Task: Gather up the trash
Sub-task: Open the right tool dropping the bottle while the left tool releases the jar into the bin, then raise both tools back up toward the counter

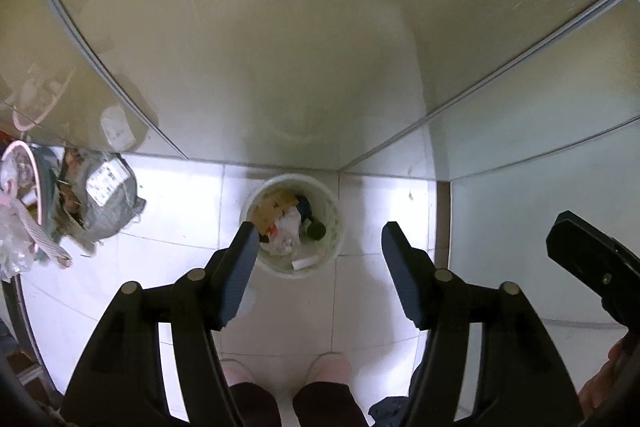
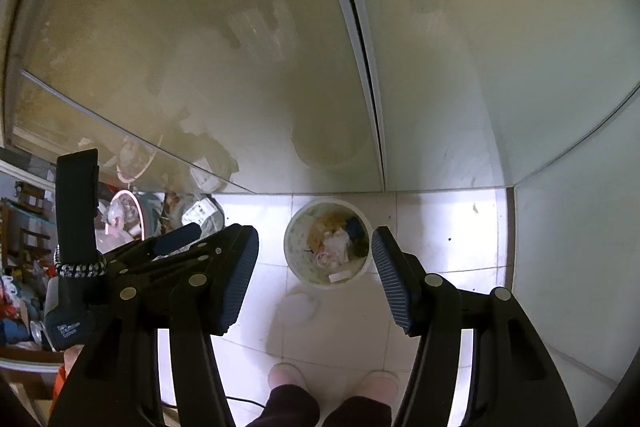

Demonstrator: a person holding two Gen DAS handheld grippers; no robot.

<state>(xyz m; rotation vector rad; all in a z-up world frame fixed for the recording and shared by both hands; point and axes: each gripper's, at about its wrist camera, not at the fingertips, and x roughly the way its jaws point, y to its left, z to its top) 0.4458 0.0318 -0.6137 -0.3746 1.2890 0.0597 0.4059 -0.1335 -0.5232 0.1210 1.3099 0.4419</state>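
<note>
Below both grippers, on the white tiled floor [image 1: 180, 195] against the wall, stood the white bin [image 1: 295, 225] (already full of wrappers and scraps). Left gripper [image 1: 316, 239] and right gripper [image 2: 314, 243] hung over it — jaws apart, nothing held.

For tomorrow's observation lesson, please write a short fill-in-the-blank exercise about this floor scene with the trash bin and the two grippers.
1. The white trash bin stands on the tiled floor in a ____ where two walls meet.
2. Both the left gripper and the right gripper hold ____ between their fingers.
3. The crumpled grey parcel bag lies on the floor, ____ the bin.
4. The bin already holds ____.

Missing words: corner; nothing; outside; trash
</note>
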